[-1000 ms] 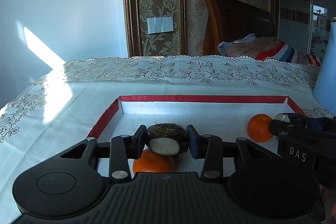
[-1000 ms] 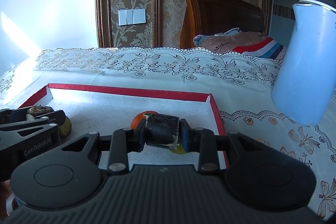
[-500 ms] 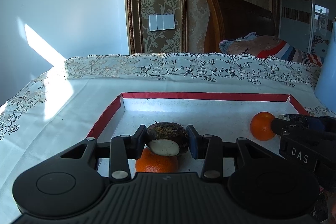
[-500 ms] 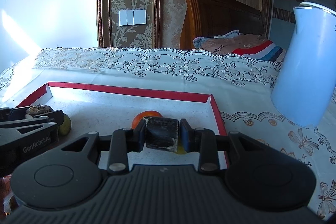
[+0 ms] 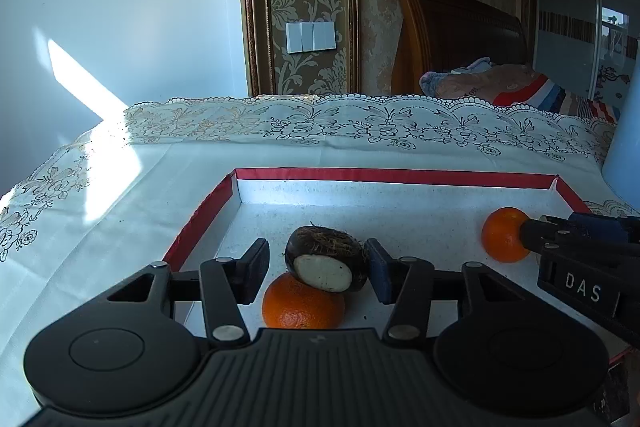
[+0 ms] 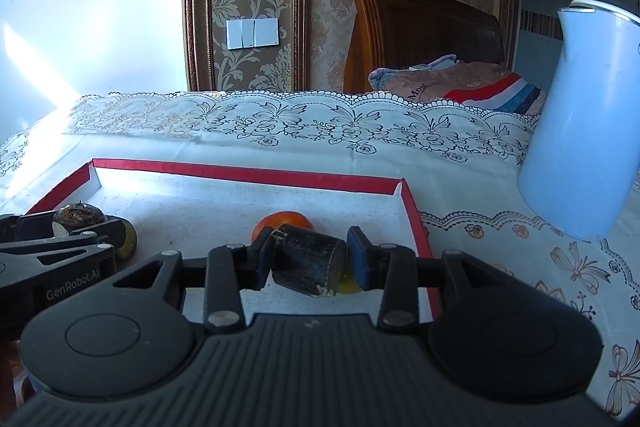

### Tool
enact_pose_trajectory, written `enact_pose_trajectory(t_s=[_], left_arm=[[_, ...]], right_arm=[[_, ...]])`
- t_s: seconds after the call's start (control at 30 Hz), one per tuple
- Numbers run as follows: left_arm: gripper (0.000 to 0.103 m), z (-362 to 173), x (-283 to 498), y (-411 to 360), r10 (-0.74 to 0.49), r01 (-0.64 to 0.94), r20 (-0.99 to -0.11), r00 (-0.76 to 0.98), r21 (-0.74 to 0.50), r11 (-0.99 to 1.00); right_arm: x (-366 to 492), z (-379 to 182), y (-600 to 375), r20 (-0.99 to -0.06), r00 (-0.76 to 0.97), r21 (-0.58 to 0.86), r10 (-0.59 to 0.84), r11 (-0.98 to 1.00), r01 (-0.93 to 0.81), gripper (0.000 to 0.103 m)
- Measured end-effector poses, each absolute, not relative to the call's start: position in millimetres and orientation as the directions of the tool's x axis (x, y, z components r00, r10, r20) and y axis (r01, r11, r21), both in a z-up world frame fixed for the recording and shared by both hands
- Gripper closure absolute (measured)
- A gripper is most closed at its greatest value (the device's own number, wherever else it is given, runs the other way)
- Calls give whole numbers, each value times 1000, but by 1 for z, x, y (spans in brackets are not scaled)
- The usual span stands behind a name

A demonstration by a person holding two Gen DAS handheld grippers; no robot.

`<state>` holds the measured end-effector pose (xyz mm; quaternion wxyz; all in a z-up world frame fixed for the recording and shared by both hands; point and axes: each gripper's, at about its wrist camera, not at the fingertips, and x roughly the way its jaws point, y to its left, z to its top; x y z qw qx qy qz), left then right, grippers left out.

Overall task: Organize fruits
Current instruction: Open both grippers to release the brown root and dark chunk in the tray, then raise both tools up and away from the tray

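Left wrist view: the left gripper (image 5: pixel 316 269) is opening, its jaws clear of the dark husked fruit (image 5: pixel 326 259) between them; the fruit lies crosswise, its pale cut face toward the camera, over an orange (image 5: pixel 303 304) in the red-rimmed tray (image 5: pixel 392 175).

Right wrist view: the right gripper (image 6: pixel 308 259) is opening around a dark cylindrical piece (image 6: pixel 309 264), whose pale-edged end tilts down-right; a yellowish thing behind it is mostly hidden.

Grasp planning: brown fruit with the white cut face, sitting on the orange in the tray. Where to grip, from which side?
Pinch the brown fruit across its husked flanks, either side of the cut face, from the near side, where the left gripper, jaws opening, has it between them. It merely rests on the orange, so don't press down.
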<state>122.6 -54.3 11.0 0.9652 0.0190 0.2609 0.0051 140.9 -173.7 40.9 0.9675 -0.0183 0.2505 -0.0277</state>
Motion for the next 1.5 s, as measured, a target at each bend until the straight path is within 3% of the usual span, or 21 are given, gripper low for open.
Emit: enact_pose_trajectory(t_s=[0.2,0.73,1.17,1.23,1.37,1.43,1.5], left_arm=[[33,12,120,-56,24,0,-493,869,50,999],[29,10,122,-53,11,10,-513,859,37,999],[28,17,111,-50,-8,21,-487,874,20,1000],[28,21,105,-48,-5,11,-471,882,11,1000],[27,32,91,-54,165,-133,-380,910,109,985],[27,38,82,-56,169,-142,-339,925,104,984],[27,45,73,-58,152,-132,-314,937,85,988]], right_arm=[[140,41,-174,-485,872,-47,-62,998,45,55],[139,42,-176,-477,875,-44,-78,997,64,16],[125,52,-189,-448,892,10,-66,997,79,10],[120,55,-193,-432,899,21,-73,996,91,10],[96,64,-195,-320,929,-2,-188,980,198,9],[81,70,-191,-233,943,-22,-237,971,238,2],[79,73,-186,-215,946,-53,-244,970,238,0]])
